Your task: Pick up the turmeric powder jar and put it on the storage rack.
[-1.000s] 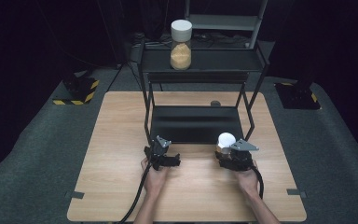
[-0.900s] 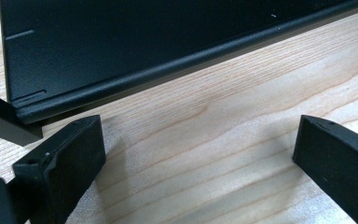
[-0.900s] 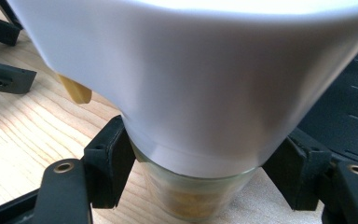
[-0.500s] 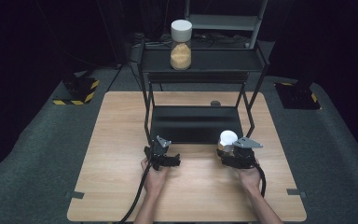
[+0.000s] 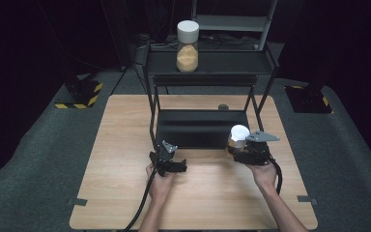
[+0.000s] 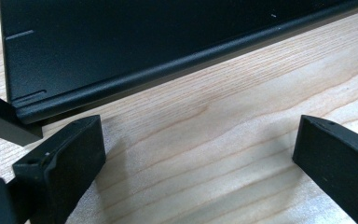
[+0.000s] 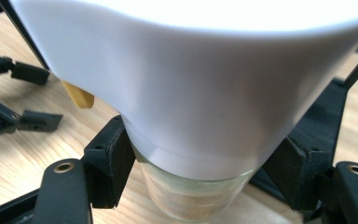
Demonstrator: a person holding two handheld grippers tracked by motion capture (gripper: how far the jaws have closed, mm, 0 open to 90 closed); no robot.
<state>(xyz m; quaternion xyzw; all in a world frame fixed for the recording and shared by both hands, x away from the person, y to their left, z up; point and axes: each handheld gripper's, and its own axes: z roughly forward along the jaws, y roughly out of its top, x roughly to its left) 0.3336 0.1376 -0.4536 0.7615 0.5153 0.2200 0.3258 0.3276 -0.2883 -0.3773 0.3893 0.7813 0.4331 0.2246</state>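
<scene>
We are lifting the jar (image 5: 238, 137) off the tabletop (image 5: 111, 145) with the right hand-held gripper (image 5: 249, 151) clamped just below its white lid — it sits higher than a second ago, likely shelf-bound — while the left hand-held gripper (image 5: 170, 164) is resting wide open, empty.

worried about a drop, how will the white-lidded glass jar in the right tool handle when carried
The jar looks like rigid glass, so probably breakable and slick. The right tool grips just under the wide white lid, which may catch a slip. It seems top-heavy and could tip.

A jar (image 5: 187, 46) stands on the rack (image 5: 270, 55) (top shelf), behind the table (image 5: 121, 145).
</scene>
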